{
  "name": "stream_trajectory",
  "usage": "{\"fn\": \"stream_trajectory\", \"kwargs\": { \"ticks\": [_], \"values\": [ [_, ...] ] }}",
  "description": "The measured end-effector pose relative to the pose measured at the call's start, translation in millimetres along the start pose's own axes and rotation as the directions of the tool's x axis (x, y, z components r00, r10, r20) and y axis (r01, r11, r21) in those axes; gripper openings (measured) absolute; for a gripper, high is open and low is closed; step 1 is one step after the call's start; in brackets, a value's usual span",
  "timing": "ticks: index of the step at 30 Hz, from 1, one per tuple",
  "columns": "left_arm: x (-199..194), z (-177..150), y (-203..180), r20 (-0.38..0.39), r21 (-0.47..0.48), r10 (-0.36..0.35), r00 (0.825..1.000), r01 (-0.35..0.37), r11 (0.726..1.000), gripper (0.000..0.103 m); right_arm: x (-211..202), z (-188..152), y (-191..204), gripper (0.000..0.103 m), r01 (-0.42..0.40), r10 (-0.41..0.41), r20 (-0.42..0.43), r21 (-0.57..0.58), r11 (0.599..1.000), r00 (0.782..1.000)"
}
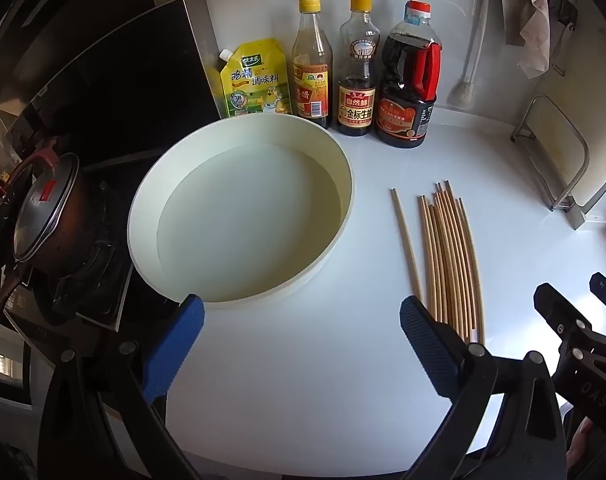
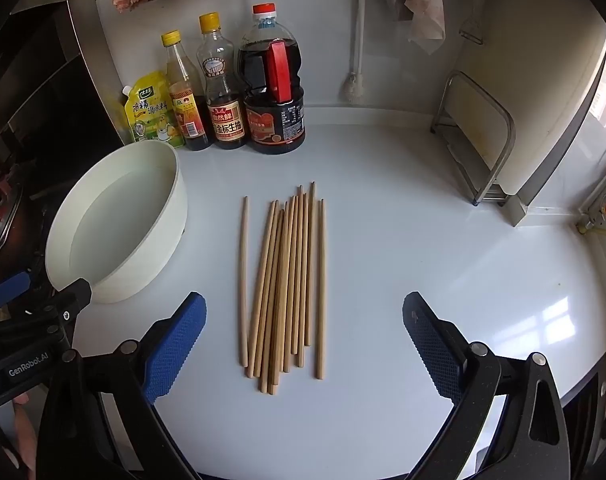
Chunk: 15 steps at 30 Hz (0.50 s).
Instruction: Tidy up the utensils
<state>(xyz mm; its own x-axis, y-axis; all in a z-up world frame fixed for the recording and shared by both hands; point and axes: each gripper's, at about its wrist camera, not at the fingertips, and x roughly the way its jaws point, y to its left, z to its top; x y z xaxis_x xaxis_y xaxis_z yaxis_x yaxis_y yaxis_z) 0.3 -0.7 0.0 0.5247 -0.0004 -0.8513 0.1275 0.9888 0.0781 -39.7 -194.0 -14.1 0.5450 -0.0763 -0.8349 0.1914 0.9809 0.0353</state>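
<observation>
Several wooden chopsticks (image 2: 287, 284) lie side by side on the white counter, one a little apart on the left; they also show in the left wrist view (image 1: 451, 264). A round white basin (image 1: 243, 208) holding water stands left of them, also in the right wrist view (image 2: 115, 220). My left gripper (image 1: 303, 344) is open and empty, just in front of the basin's near rim. My right gripper (image 2: 303, 344) is open and empty, above the near ends of the chopsticks.
Three sauce bottles (image 1: 357, 68) and a yellow seasoning pouch (image 1: 255, 80) stand along the back wall. A stove with a lidded pot (image 1: 43, 220) is at the left. A metal rack with a cutting board (image 2: 487, 136) stands at the right.
</observation>
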Motion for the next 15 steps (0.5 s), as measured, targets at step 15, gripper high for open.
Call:
{"fn": "stream_trajectory", "kwargs": {
  "ticks": [15],
  "values": [
    [-2.2, -1.7, -0.6, 0.002, 0.0, 0.0, 1.0, 0.0, 1.0, 0.097, 1.2, 0.6, -1.1, 0.094, 0.001, -0.001, 0.002, 0.007, 1.0, 1.0]
  ]
}}
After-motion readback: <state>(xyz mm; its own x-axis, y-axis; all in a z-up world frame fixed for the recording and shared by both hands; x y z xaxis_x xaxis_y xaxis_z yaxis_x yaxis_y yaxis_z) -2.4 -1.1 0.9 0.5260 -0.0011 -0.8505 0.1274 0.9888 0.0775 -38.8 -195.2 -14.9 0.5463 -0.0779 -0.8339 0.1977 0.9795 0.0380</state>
